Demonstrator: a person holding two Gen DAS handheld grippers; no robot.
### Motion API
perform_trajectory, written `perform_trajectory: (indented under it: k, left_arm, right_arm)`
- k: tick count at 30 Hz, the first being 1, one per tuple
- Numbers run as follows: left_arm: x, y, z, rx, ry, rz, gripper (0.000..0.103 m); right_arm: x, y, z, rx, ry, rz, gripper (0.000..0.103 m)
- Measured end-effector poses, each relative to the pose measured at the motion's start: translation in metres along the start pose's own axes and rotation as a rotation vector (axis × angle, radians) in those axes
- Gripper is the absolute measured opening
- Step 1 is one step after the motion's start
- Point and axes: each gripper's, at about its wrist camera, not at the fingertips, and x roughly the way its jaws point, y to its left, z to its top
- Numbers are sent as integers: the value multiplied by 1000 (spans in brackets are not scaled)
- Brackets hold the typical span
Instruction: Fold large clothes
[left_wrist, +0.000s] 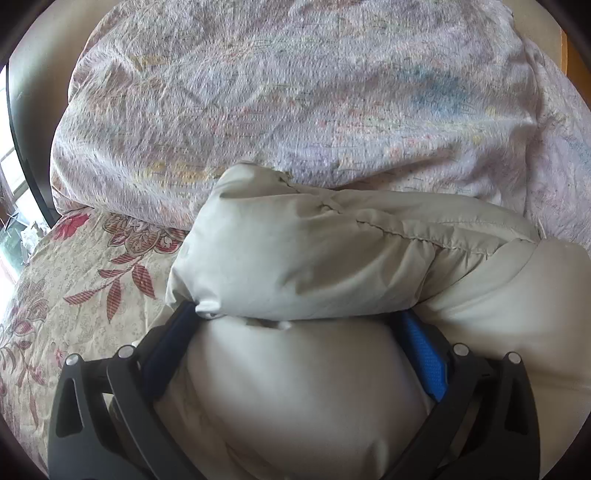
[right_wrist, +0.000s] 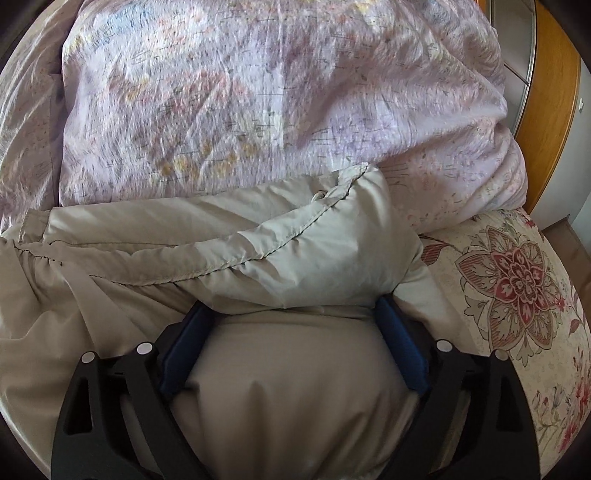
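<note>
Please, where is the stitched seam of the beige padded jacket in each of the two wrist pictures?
Left wrist: the seam runs from upper centre down to the right, above the jaws.
Right wrist: the seam runs from upper centre down to the left, above the jaws.
Shared landmark: the pale lilac quilt lies behind the jacket.

floral bed (left_wrist: 74, 280), jacket (left_wrist: 295, 266) and quilt (left_wrist: 295, 92)

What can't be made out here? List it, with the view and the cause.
- Left tool tips: left wrist view, buried under the beige padded jacket.
- Right tool tips: right wrist view, jacket fold covers them.
- Quilt print: blurred in both views.
- Jacket's full shape: cut off by frame edges.
</note>
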Motion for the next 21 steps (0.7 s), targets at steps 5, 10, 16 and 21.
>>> perform_trajectory:
  k: [5,10,16,21]
  left_arm:
    - [9,-3,2,11,13,12,101]
    - [-1,-5,-5,3,-7,11,101]
    - [-45,32,-11,-27,-63,-9,101]
    - [-85,70,-16,-36,-95,137,101]
  right_arm:
    - [8,-4,3,-10,13,-19,93]
    - [3,-4,1,1,-6,-23,93]
    - [-46,-52,-10,217,-56,18,92]
    - [-110,-121,-38,428,-82,49,92]
